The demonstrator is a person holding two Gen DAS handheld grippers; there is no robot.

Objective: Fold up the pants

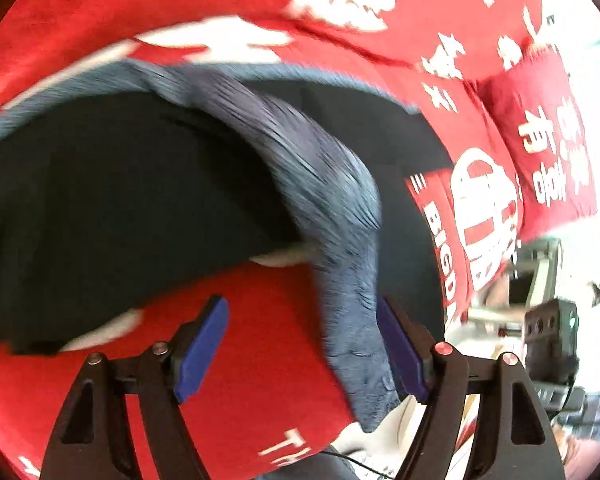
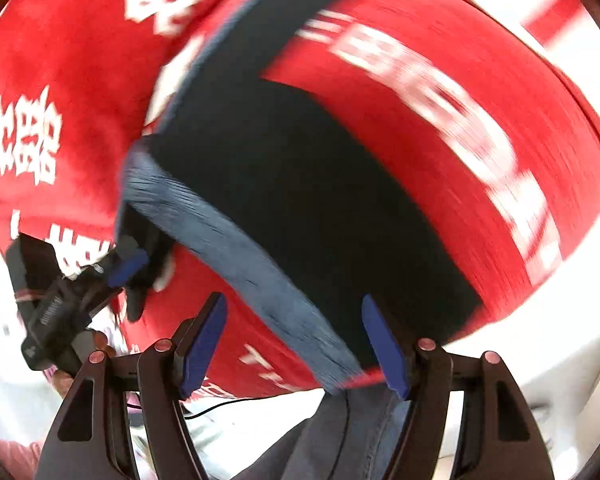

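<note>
A red cloth (image 1: 236,364) w/ white lettering covers the work surface, and the dark navy pants (image 1: 132,184) lie spread on it, their grey-blue ribbed waistband (image 1: 340,240) trailing toward the near edge. Left gripper (image 1: 302,356) is spread wide, waistband running just inside its right pad, nothing pinched; right gripper (image 2: 296,344) also wide, straddling the band. Only the right-wrist view shows the other gripper (image 2: 128,272) by the pants' far corner; left view alone shows red cushions (image 1: 540,152) and bright room beyond, all blurry.

My left tongs (image 1: 302,350) and right tongs (image 2: 296,344) look alike: black angular arms with triangular cut-outs, flat blue pads (image 2: 202,346), and round reddish screw heads (image 1: 443,348) on the joints. A thin black cable (image 2: 220,406) trails below.
</note>
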